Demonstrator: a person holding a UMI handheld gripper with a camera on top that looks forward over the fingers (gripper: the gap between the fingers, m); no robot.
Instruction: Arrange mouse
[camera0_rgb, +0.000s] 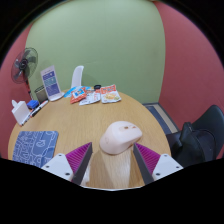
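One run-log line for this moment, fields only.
stage: carrying | gripper: shut on mouse | mouse: white, between fingers above round wooden table | mouse pad: beside left finger, bare

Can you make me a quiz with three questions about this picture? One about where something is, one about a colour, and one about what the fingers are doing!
1. Where is the mouse?
A. between the fingers
B. beside the fan
C. on the chair

2. What colour is the mouse?
A. black
B. white
C. blue

3. What are the fingers doing?
A. spread wide with nothing near
B. pointing at the ceiling
C. closed on the mouse

Answers:
1. A, the mouse sits between the two pads of the gripper, far from the fan and the chair.
2. B, its shell looks whitish against the wooden table.
3. C, both fingers press against its sides.
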